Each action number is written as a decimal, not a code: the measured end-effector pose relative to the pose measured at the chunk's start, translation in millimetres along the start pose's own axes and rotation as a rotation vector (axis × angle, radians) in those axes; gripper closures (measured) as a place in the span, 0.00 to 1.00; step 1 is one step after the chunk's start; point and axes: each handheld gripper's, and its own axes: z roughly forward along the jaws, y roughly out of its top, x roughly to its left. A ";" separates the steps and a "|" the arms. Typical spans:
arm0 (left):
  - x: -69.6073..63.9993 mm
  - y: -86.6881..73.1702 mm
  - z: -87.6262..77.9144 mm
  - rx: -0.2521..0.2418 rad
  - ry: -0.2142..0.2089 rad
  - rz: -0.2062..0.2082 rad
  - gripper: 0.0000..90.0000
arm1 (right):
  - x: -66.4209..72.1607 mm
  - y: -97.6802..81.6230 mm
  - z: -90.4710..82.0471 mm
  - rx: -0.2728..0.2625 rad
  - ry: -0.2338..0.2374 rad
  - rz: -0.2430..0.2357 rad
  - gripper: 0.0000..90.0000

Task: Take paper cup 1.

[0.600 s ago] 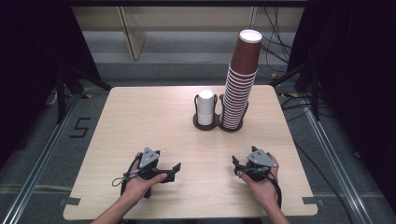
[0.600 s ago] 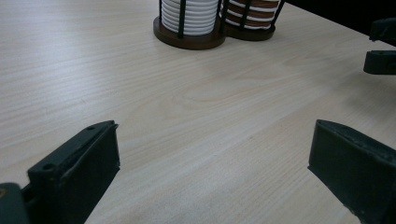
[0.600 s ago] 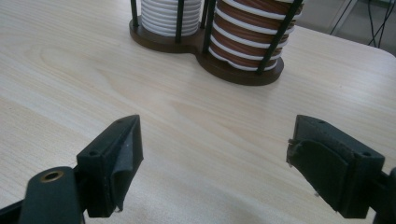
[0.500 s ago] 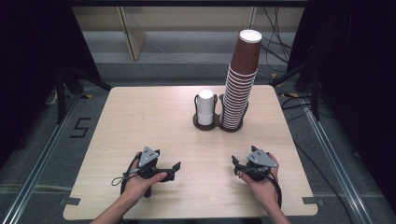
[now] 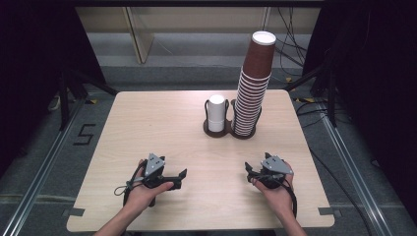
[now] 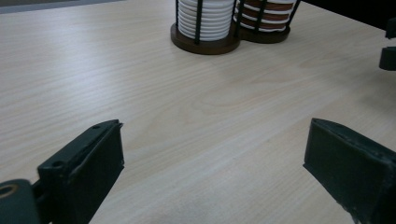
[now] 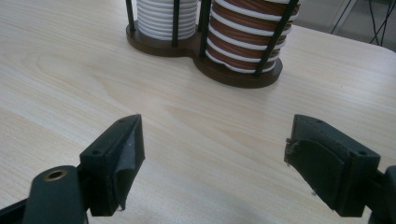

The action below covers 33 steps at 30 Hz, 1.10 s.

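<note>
A tall stack of brown paper cups (image 5: 253, 88) and a short stack of white cups (image 5: 216, 112) stand in a dark two-ring holder (image 5: 219, 132) at the table's far middle. My left gripper (image 5: 181, 178) rests low over the near left of the table, open, with bare wood between its jaws (image 6: 214, 140). My right gripper (image 5: 249, 173) sits at the near right, also open with nothing in it (image 7: 215, 135). Both point toward the holder, well short of it. The white stack (image 7: 163, 18) and the brown stack (image 7: 247, 37) show close up in the right gripper view.
The light wooden table (image 5: 147, 128) has rounded corners and stands on a grey floor with rails at both sides. Cables lie behind the table at the right (image 5: 295, 54). The other gripper's jaw tips (image 6: 388, 46) show at the right edge of the left gripper view.
</note>
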 end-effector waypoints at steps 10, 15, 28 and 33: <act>11.8 35.6 5.1 -0.066 0.021 0.031 0.09 | -7.9 15.9 6.8 -0.041 0.026 -0.042 0.23; 15.1 56.3 14.5 -0.120 0.042 0.065 0.12 | -5.5 24.3 12.2 -0.050 0.041 -0.049 0.25; 10.3 109.3 50.9 -0.208 0.048 0.086 0.06 | 10.1 50.7 31.8 -0.061 0.058 -0.017 0.17; 9.9 117.0 65.4 -0.198 0.057 0.076 0.04 | 17.5 57.8 39.4 -0.058 0.080 -0.038 0.13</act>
